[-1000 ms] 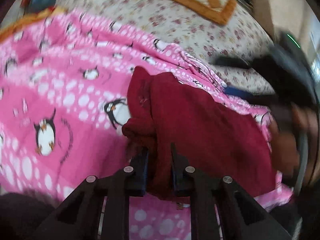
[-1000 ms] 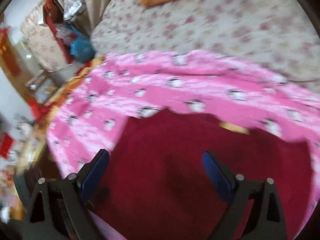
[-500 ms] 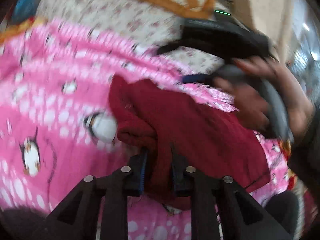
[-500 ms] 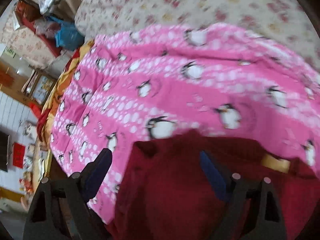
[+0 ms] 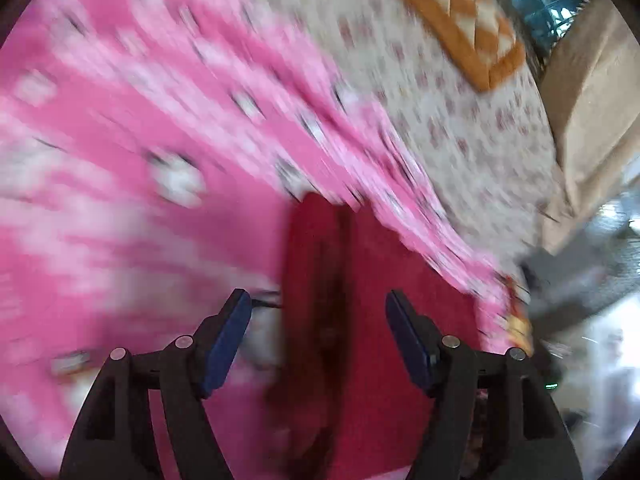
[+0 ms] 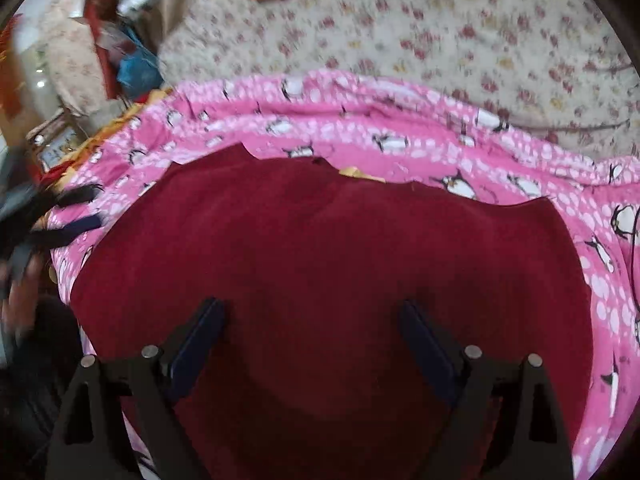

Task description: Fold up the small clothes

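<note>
A dark red garment (image 6: 320,248) lies spread on a pink penguin-print blanket (image 6: 400,136). In the left wrist view, which is blurred by motion, the red garment (image 5: 360,320) shows a raised fold running away from the camera. My left gripper (image 5: 318,304) is over that fold with its jaws opening; the fold sits between the blue pads (image 5: 230,336) without touching them. My right gripper (image 6: 312,312) hovers open above the middle of the garment with nothing held. At the left edge of the right wrist view, the left gripper (image 6: 72,216) appears blurred, beside a hand.
The blanket covers a bed with a floral sheet (image 6: 440,32). An orange checked cushion (image 5: 460,16) lies at the far end. Cluttered furniture and bags (image 6: 120,48) stand beyond the bed's left side. A beige curtain (image 5: 592,120) hangs at the right.
My left gripper has let go of the red fold and its jaws have spread apart. The right gripper swung away over the blanket and came back over the flattened garment, staying open.
</note>
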